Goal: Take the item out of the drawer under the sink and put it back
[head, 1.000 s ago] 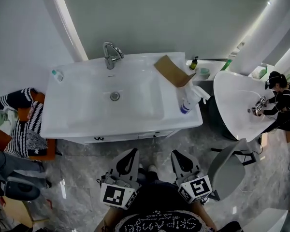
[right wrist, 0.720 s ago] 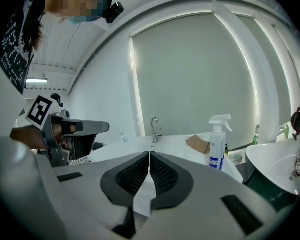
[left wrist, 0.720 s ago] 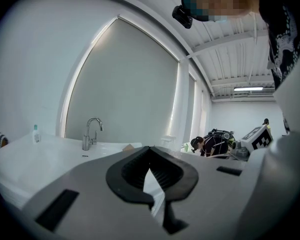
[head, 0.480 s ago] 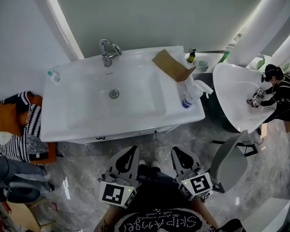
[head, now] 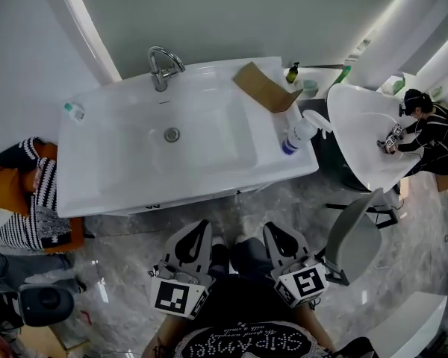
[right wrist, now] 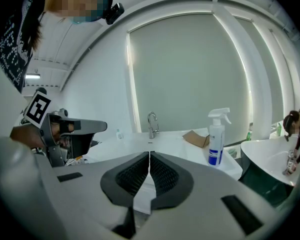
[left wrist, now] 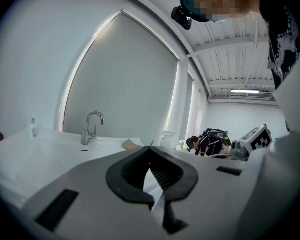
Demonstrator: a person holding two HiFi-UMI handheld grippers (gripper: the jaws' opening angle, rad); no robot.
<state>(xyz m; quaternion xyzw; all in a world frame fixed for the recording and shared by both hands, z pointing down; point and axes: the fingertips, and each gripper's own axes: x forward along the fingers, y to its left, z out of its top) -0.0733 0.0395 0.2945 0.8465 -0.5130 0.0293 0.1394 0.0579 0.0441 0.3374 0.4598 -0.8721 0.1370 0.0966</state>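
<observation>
The white sink vanity (head: pixel 119 185) stands in front of me. Its drawer front (head: pixel 201 198) shows only as a thin closed strip under the basin, and whatever is inside is hidden. My left gripper (head: pixel 200 228) and right gripper (head: pixel 273 230) hover side by side over the marble floor, short of the vanity's front and pointing toward it. In the left gripper view the left gripper (left wrist: pixel 150 149) is shut with nothing between its pads. The right gripper (right wrist: pixel 149 154) is likewise shut and empty in its own view.
On the vanity top are a chrome faucet (head: pixel 158 66), a cardboard box (head: pixel 263 88), a spray bottle (head: pixel 297 134) and a small bottle (head: pixel 72 110). A grey chair (head: pixel 352 245) stands at the right. A person (head: pixel 427 133) works at a round basin (head: pixel 362 148). Striped clothes (head: pixel 30 207) lie at the left.
Both grippers have shifted slightly and dropped a little in front of the vanity, still shut. The head camera has moved, so the sink sits higher in the picture.
</observation>
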